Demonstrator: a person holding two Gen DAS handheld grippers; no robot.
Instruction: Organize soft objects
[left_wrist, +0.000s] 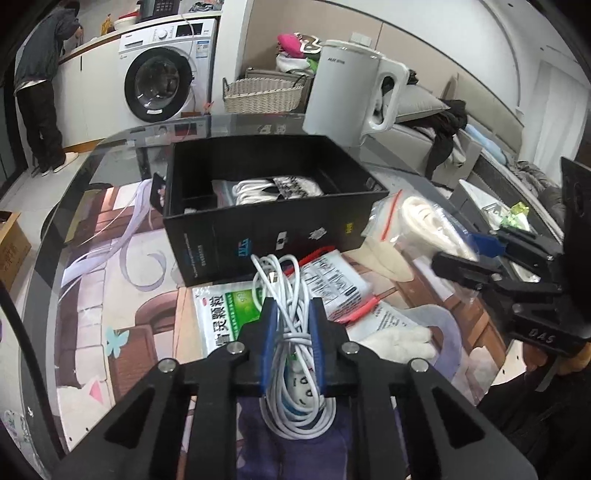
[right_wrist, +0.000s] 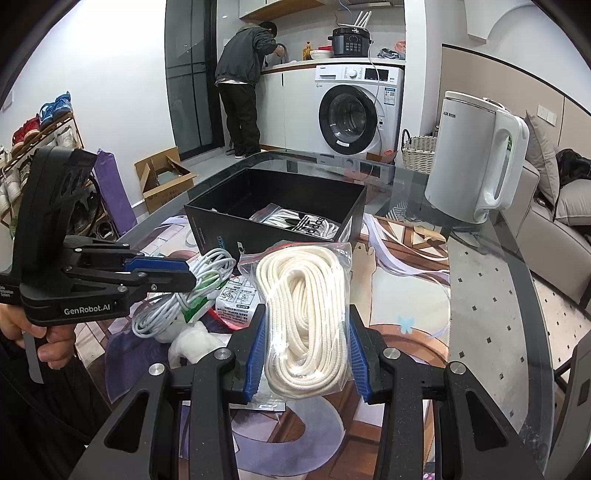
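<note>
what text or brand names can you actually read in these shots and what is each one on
"GenRobot.AI": side of the left hand-held gripper
"DAS": body of the right hand-held gripper
"AUX": white kettle
"adidas": bag inside the black box
"灵颗粒": green and white sachet
Washing machine labels, black box print and leaflet text: too small to read

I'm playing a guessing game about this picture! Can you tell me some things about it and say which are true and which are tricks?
1. The left gripper is squeezing a white cable. True.
2. The right gripper is empty. False: it grips a bagged white rope.
3. The black box is empty. False: it holds bagged things.
4. A white kettle stands on the table. True.
</note>
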